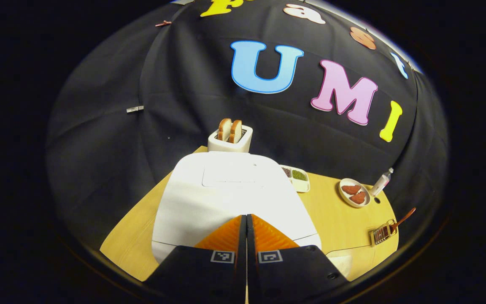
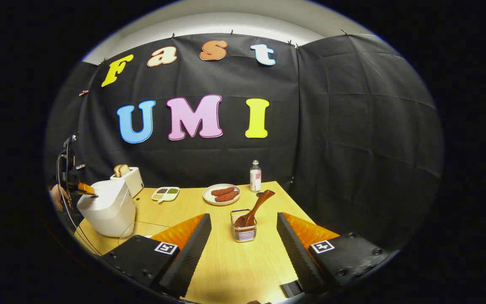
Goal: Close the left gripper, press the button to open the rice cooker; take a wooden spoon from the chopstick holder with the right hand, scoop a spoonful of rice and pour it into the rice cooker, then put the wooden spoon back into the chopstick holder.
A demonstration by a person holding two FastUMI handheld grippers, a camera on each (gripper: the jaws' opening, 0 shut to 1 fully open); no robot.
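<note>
Facing the chopstick holder [image 2: 243, 230] and wooden spoon [image 2: 255, 207], wide-spread right gripper [image 2: 243, 234].

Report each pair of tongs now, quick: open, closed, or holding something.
Left tongs: closed, holding nothing, above the white plastic rice cooker.
Right tongs: open, empty, facing the brown wooden spoon in the wire chopstick holder.
</note>
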